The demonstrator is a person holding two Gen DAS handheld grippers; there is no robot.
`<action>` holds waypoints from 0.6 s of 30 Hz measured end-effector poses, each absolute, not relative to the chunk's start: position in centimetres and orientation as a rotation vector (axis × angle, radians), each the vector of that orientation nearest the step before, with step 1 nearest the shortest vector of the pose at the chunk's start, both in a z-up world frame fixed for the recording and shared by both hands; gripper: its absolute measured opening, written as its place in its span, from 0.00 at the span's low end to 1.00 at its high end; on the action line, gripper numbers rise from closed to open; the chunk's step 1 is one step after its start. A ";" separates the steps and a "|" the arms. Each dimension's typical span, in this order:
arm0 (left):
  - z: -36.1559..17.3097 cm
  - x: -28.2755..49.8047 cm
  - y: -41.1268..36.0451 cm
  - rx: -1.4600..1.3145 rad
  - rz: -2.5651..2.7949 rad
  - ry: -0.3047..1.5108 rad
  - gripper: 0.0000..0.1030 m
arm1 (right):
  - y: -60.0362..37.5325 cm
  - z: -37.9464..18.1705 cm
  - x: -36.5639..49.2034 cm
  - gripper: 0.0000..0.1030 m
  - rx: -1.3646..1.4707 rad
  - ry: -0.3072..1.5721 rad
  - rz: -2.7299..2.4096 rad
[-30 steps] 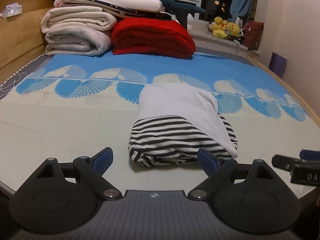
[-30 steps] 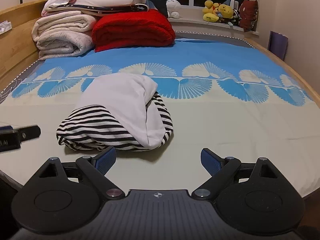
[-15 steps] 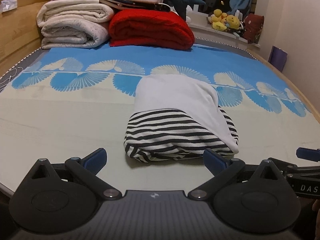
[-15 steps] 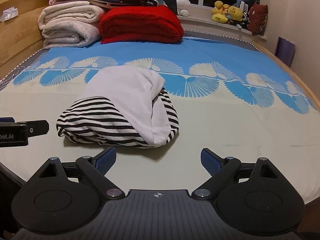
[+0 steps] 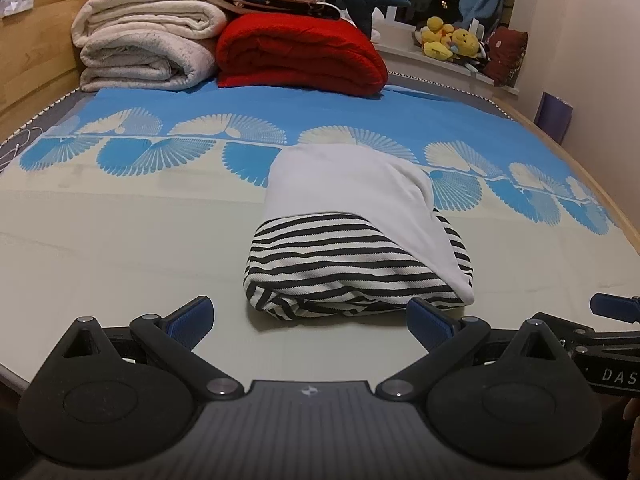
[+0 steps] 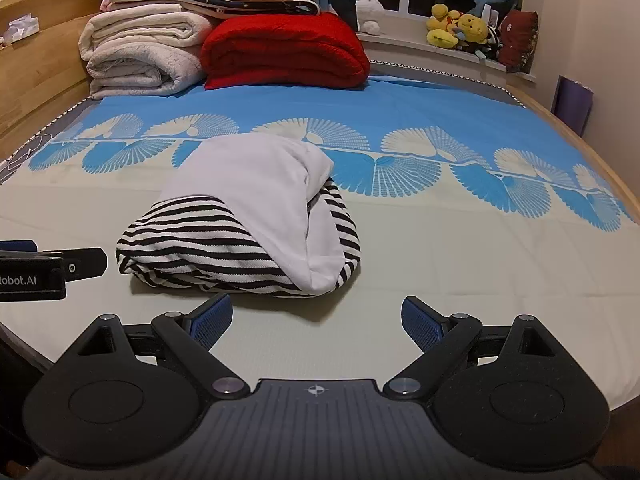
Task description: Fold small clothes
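Note:
A folded garment, black-and-white striped with a plain white panel [image 5: 352,236] [image 6: 248,220], lies as a compact bundle on the bed sheet. My left gripper [image 5: 310,320] stands open just short of the bundle's near edge, nothing between its blue pads. My right gripper [image 6: 316,320] is open too, in front of the bundle's right end and off the cloth. Each gripper shows at the edge of the other's view: the right one [image 5: 612,308], the left one [image 6: 80,264].
The bed sheet [image 5: 120,240] is pale near me and blue with fan patterns farther off. At the head are folded cream blankets [image 5: 148,48], a red blanket [image 5: 300,56] and a plush shark. Plush toys [image 6: 460,28] sit on the windowsill. A wooden bed rim runs along the right side.
The left gripper's jaws spread a little wider early on. Both views have tilted slightly, so the bundle sits a bit lower and nearer. The garment has not moved.

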State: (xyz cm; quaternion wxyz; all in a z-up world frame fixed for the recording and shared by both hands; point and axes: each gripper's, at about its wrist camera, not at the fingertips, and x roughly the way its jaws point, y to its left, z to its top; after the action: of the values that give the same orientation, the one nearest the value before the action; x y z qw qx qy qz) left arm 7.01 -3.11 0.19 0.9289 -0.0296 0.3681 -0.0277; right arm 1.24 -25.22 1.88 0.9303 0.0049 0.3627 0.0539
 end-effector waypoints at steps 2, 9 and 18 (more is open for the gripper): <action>0.2 7.0 -3.1 -0.060 -0.057 0.753 0.99 | -25.2 1.9 1.2 0.89 0.006 0.744 0.112; 0.2 7.0 -3.2 -0.061 -0.060 0.752 0.99 | -25.1 1.9 1.2 0.89 0.004 0.744 0.111; 0.3 7.0 -3.3 -0.059 -0.069 0.753 0.99 | -25.0 1.9 1.2 0.89 -0.003 0.744 0.116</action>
State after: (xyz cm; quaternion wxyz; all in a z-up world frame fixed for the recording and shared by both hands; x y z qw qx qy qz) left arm 6.96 -3.26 0.26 0.9290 -0.0289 0.3673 -0.0334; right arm 1.16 -25.00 1.86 0.9300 -0.0012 0.3633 0.0564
